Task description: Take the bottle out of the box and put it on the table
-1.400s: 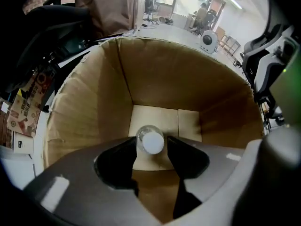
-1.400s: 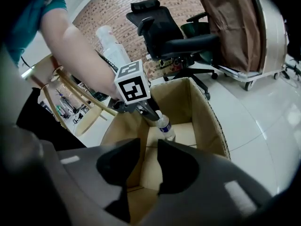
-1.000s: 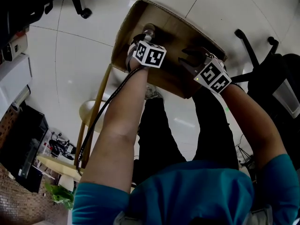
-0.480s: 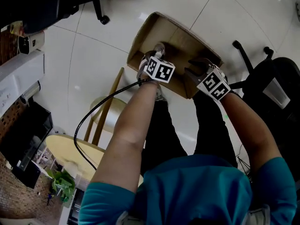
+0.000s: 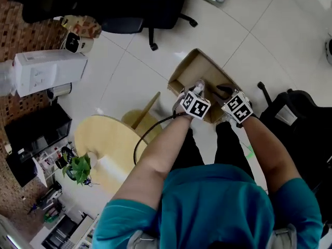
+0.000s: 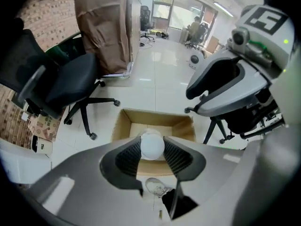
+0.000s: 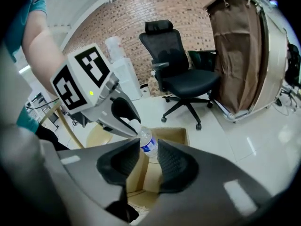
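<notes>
Because the bottle (image 7: pixel 147 142) hangs upright, with its long axis vertical and its white cap on top, what I watch is where the table (image 5: pixel 101 139) lies from it. My left gripper (image 6: pixel 152 148) points straight down and pinches the bottle at the cap, so the body hangs below it, over the open cardboard box (image 5: pixel 187 72) that stands on the floor. My right gripper (image 7: pixel 150 152) comes from the side, slanted downward, and its two pads appear to press on the body of the bottle at the blue label, just under the left one. As far as I can judge, the bottle is lifted clear of the box, but it is not yet on the table. In the head view the round yellow table is to the left of the box and nearer to me, well apart from it, and the left hand is the nearer one to it. I judge that the coming move must carry the bottle leftward and toward me, keep it vertical, and set its base on the bare top.
</notes>
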{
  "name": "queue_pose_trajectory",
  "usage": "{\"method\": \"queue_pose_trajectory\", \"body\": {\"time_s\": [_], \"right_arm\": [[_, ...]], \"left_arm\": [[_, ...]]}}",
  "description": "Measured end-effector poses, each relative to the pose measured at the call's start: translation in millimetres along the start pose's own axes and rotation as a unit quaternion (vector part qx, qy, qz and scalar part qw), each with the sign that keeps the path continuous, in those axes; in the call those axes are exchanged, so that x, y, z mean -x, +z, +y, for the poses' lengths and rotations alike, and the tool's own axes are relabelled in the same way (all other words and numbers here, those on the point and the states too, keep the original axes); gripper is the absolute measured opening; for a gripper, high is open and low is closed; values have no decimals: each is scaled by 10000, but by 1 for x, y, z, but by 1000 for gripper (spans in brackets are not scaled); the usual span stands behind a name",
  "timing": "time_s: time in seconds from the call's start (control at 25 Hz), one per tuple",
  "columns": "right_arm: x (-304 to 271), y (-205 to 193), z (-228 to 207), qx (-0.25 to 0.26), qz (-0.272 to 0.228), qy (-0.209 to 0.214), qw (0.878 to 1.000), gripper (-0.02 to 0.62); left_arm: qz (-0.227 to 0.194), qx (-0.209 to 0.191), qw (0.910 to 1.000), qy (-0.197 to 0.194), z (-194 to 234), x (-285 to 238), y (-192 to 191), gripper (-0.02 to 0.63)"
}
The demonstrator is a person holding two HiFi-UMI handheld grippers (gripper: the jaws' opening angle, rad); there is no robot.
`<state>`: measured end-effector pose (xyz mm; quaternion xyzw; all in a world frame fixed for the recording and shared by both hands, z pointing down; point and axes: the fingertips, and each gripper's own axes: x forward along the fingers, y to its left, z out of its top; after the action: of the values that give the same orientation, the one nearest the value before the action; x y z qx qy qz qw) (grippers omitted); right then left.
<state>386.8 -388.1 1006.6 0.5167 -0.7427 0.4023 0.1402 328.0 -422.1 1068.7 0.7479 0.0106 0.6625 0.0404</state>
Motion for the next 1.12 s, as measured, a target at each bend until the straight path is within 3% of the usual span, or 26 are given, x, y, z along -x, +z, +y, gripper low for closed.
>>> {"method": "queue_pose_trajectory", "body": {"time_s": [0.12,0.24,0.56,0.88,1.12], "right_arm": [[50,72,8,416,6,71,9991,117],[93,116,23,302,-65,68,9995,117],[171,194,98,426,-343,79,9985,117],[208,199,240,1366,-679,326,9878,117],[224,235,363,1951,-1023,417,9745,117]], "left_arm": [[-396,368,9985,121,1,101,48,150],[-623,558,9962,240,-11,179,65,150],[-1276,1166,9833,573,-47,345,42,150],[-1934,1220,9721,518,-99,448,-43,150],[-2273,858,9695,332,-110,530,-128,150]]}}
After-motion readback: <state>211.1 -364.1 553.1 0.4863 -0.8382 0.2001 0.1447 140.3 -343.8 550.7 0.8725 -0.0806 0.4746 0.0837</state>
